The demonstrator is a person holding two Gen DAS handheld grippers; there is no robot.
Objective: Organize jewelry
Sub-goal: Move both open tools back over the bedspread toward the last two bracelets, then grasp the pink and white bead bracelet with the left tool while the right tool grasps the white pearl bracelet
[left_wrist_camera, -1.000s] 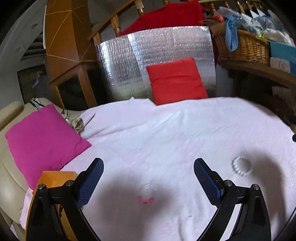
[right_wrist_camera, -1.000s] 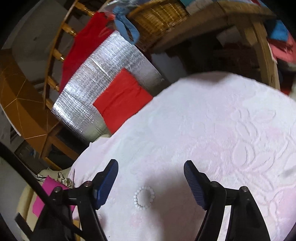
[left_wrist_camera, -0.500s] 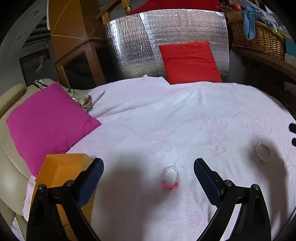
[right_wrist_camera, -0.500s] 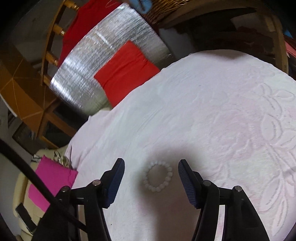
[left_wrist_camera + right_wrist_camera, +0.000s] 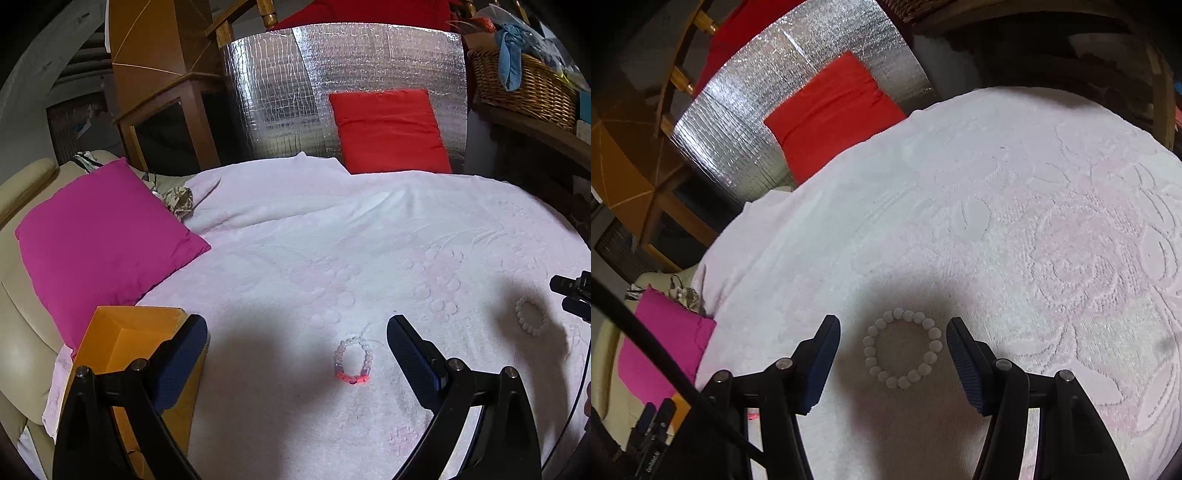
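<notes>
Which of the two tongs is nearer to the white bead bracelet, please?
The right. The right tongs straddle the white bead bracelet, pads apart from it, having just been closing. The left tongs hover over the pink bracelet instead.

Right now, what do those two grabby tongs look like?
Both look alike. The left tongs and right tongs have black angular arms with silver round bolts. Their fingers are flat, dark blue, ribbed pads. A black cable runs beside the right one.

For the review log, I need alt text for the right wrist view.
A white bead bracelet lies flat on a pale embossed blanket, untouched between the open right gripper's blue pads, which have just been closing. A red cushion leans against silver foil behind.
</notes>
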